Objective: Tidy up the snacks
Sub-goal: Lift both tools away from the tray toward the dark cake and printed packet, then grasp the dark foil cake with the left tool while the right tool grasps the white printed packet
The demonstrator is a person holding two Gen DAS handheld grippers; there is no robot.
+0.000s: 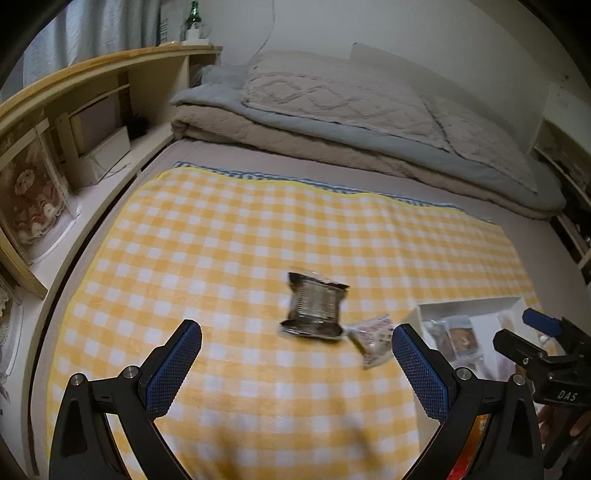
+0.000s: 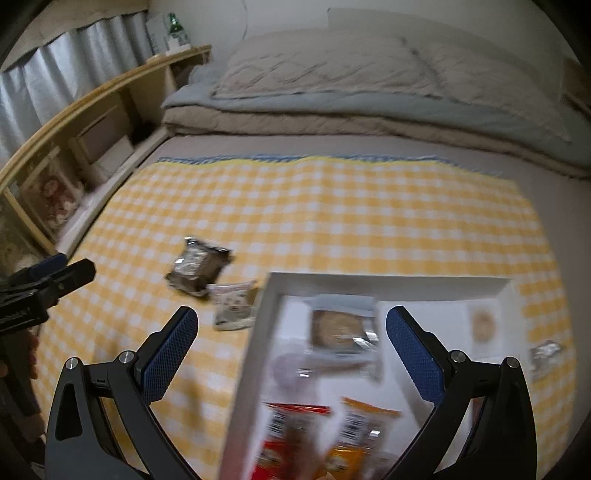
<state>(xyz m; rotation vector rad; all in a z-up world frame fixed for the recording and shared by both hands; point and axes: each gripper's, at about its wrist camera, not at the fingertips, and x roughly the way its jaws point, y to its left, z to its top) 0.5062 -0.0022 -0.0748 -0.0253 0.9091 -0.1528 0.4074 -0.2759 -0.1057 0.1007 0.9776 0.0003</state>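
A dark silvery snack packet [image 1: 314, 309] lies on the yellow checked cloth [image 1: 236, 229], with a small white packet [image 1: 373, 336] touching its right side. Both show in the right wrist view, dark packet [image 2: 199, 266], white packet [image 2: 233, 305]. A white box [image 2: 388, 285] to their right holds a cookie packet [image 2: 341, 328], a red packet [image 2: 286, 439], an orange packet [image 2: 352, 439] and a round cookie [image 2: 484, 325]. My left gripper [image 1: 295, 341] is open and empty, hovering just short of the dark packet. My right gripper [image 2: 290, 326] is open and empty above the box.
A folded beige and grey duvet [image 1: 332, 110] lies across the far end of the bed. A wooden shelf unit [image 1: 85, 110] runs along the left side with boxes and a green bottle [image 1: 192, 14] on top. A small dark packet [image 2: 545, 354] lies right of the box.
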